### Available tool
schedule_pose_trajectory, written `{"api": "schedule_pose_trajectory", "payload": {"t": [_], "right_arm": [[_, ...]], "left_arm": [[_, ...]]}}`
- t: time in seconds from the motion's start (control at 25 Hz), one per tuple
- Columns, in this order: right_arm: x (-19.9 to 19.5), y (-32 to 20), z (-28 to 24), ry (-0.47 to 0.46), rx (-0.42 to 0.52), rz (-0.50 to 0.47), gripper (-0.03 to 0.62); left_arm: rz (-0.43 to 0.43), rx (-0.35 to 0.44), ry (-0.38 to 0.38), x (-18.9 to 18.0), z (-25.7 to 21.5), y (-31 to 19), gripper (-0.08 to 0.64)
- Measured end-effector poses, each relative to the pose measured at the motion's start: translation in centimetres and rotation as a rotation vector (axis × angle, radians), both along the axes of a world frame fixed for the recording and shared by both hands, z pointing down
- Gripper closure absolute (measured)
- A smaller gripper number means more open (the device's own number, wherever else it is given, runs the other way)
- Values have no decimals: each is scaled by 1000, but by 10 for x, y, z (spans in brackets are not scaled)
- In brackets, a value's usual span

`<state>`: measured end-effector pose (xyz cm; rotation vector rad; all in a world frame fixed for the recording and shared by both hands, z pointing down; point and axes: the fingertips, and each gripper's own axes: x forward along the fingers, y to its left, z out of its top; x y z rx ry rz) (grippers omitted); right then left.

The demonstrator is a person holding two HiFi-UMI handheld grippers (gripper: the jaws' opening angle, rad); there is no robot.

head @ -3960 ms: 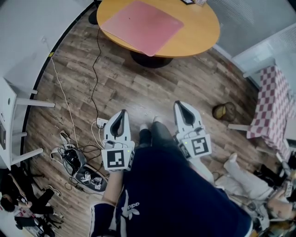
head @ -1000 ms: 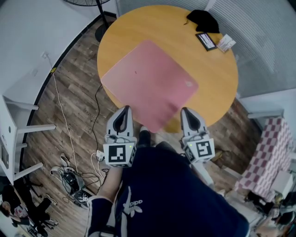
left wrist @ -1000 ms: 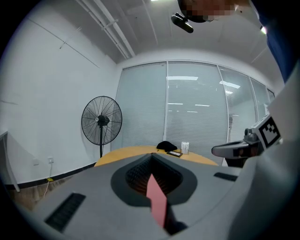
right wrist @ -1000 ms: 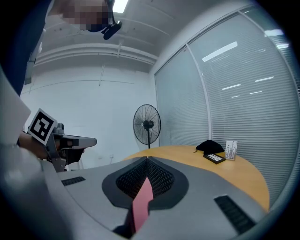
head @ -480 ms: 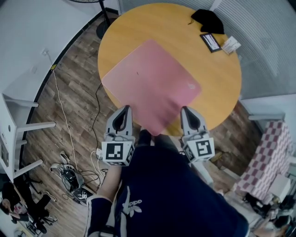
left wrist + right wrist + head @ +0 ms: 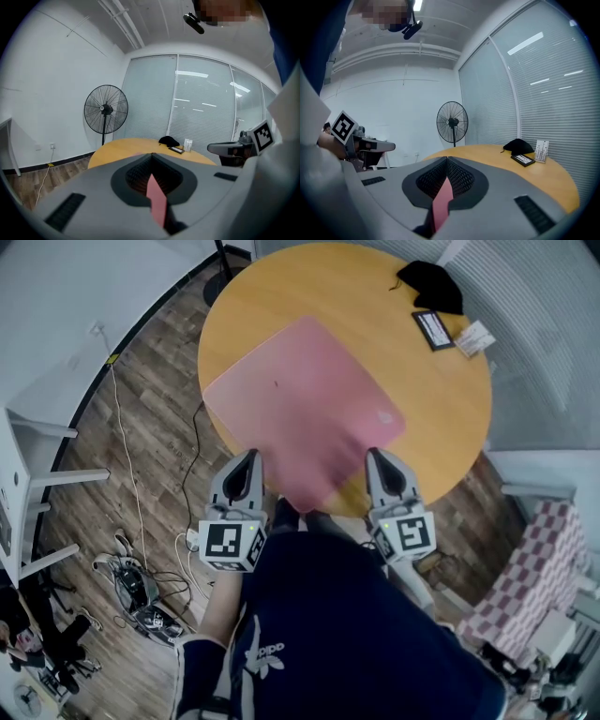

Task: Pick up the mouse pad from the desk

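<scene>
The pink mouse pad (image 6: 305, 418) lies flat on the round wooden desk (image 6: 441, 409), and its near corner hangs over the desk's front edge. My left gripper (image 6: 250, 457) is shut at the desk's near edge, just left of that corner. On the corner's other side my right gripper (image 6: 378, 457) is shut as well. Neither touches the pad. In the left gripper view the closed tips (image 6: 151, 157) show a pink strip of pad (image 6: 157, 197) through the gap behind them. The right gripper view shows the same past its tips (image 6: 446, 161).
A black pouch (image 6: 429, 282), a dark card (image 6: 432, 329) and a white card (image 6: 476, 337) sit at the desk's far side. A standing fan (image 6: 106, 110) is behind the desk. Cables (image 6: 141, 587) lie on the wood floor at left, a checked cloth (image 6: 525, 587) at right.
The person has come closer to the desk. Both grippers now sit at its near edge on either side of the pad's overhanging corner. Both have stayed shut.
</scene>
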<state>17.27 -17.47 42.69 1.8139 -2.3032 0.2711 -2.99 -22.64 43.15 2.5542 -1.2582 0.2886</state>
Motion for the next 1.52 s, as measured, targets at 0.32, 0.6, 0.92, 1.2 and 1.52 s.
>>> {"api": "schedule_pose_trajectory", "payload": {"t": [0.32, 0.6, 0.92, 1.2, 1.52], "right_arm": [[3, -8, 4, -10, -9, -44, 589], [7, -8, 15, -60, -48, -73, 589], [7, 0, 36, -67, -107, -135, 589], [-7, 1, 50, -48, -120, -204, 589], [-21, 3, 66, -55, -179, -245, 589]], "left_arm": [[-9, -100, -45, 6, 28, 3, 555], [-16, -285, -48, 13, 71, 21, 535], [-26, -549, 0, 19, 131, 69, 436], [-7, -759, 22, 25, 186, 109, 400], [14, -946, 81, 42, 226, 140, 396]]}}
